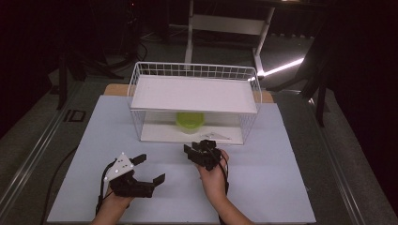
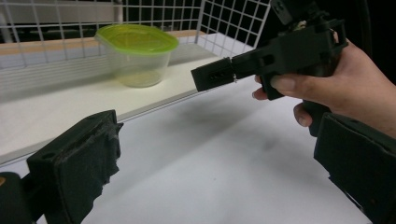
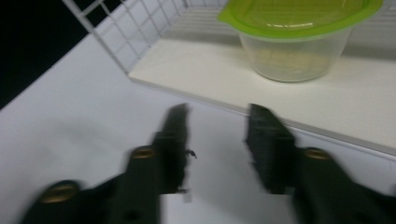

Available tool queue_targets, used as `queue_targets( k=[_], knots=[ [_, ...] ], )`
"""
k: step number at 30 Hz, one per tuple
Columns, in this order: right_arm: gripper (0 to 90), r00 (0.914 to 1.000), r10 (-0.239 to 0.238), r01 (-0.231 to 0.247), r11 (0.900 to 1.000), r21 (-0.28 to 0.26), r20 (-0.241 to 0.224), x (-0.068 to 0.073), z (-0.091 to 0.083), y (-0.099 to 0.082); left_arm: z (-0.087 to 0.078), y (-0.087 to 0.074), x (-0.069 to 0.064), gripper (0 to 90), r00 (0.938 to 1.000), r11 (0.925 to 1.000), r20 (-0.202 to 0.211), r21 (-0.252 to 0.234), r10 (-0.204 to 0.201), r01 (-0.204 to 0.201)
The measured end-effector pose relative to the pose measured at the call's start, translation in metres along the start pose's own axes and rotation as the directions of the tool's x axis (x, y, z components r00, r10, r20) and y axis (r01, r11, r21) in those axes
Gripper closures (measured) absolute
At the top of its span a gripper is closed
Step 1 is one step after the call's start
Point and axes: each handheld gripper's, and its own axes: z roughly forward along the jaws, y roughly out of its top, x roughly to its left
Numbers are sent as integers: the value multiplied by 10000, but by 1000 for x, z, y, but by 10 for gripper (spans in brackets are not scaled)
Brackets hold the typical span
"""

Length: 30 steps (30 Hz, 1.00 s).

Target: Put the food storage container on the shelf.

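I'm holding the left claw (image 1: 151, 169) wide open and empty over the tabletop (image 1: 263, 187); the right claw (image 3: 217, 135), blurred, is gaping partly, empty, facing the tub (image 3: 299, 35) half-hidden under the rack (image 1: 195, 93) shelf

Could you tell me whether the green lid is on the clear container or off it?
On. The green lid sits flat across the clear container's rim, covering its mouth, on the rack's lower shelf.

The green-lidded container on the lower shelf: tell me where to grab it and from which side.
Grip the clear container across its walls just under the green lid, coming from the rack's open front. The upper shelf blocks access from above, and the lid's overhanging rim should stop the right tool slipping off.
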Motion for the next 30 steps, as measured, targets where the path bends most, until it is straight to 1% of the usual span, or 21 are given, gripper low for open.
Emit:
queue_targets(
  k=[1,2,3,4,6,7,9,10,12,13,14,17,18,19,20,25,29,30],
  knots=[
    [492,9999,-47,47,10000,-35,-98,1,-3,-1,-1,0,-1,14,10000,10000,82,-51,-27,27],
    [464,9998,-95,94,9999,-52,-188,2,-7,-1,-1,1,-2,13,10000,10000,91,-28,1,-1],
    [419,9997,-157,154,9998,-144,-180,2,-10,-2,-1,1,-2,13,10000,10000,75,6,54,-54],
    [419,9997,-157,154,9998,-144,-180,2,-10,-2,-1,1,-2,14,10000,10000,75,6,54,-54],
    [295,9987,-277,260,9989,-395,-426,1,-20,-3,-1,1,-3,13,9999,9999,86,87,76,-77],
    [262,9974,-313,283,9985,-471,-647,0,-23,-4,-1,2,-2,13,9999,9999,108,109,55,-56],
    [202,9952,-477,436,9978,-493,-854,-2,-29,-4,-2,2,-1,14,9999,9999,117,124,19,-21],
    [191,9943,-519,467,9973,-568,-926,-2,-32,-5,-2,3,-1,14,9999,9999,137,145,22,-24],
    [185,9940,-750,694,9951,-707,-801,-3,-39,-5,-3,4,-1,13,9998,9999,216,145,27,-30],
    [172,9929,-818,757,9945,-721,-863,-4,-42,-5,-3,4,-1,14,9997,9998,221,194,83,-87],
    [172,9922,-931,866,9931,-796,-823,-5,-46,-6,-4,4,-1,14,9995,9997,291,215,90,-97],
    [172,9917,-1019,944,9910,-948,-779,-6,-57,-9,-7,5,-1,14,9993,9994,324,275,177,-186],
    [172,9917,-1019,944,9910,-948,-779,-6,-57,-9,-7,5,-1,14,9993,9994,324,275,177,-186],
    [172,9916,-1030,952,9907,-967,-788,-7,-61,-10,-10,5,-1,14,9991,9995,390,262,174,-184],
    [172,9903,-1136,1052,9892,-1020,-800,-7,-69,-13,-11,5,-1,14,9990,9996,422,241,157,-167],
    [172,9854,-1529,1444,9836,-1080,-749,-11,-84,-20,-19,2,0,14,9988,9996,475,263,67,-79],
    [172,9838,-1645,1561,9815,-1105,-716,-14,-91,-25,-22,1,1,14,9990,9996,453,278,58,-70],
    [172,9830,-1718,1645,9808,-1048,-649,-18,-96,-28,-27,-1,3,14,9992,9996,410,289,31,-43]
  ],
)
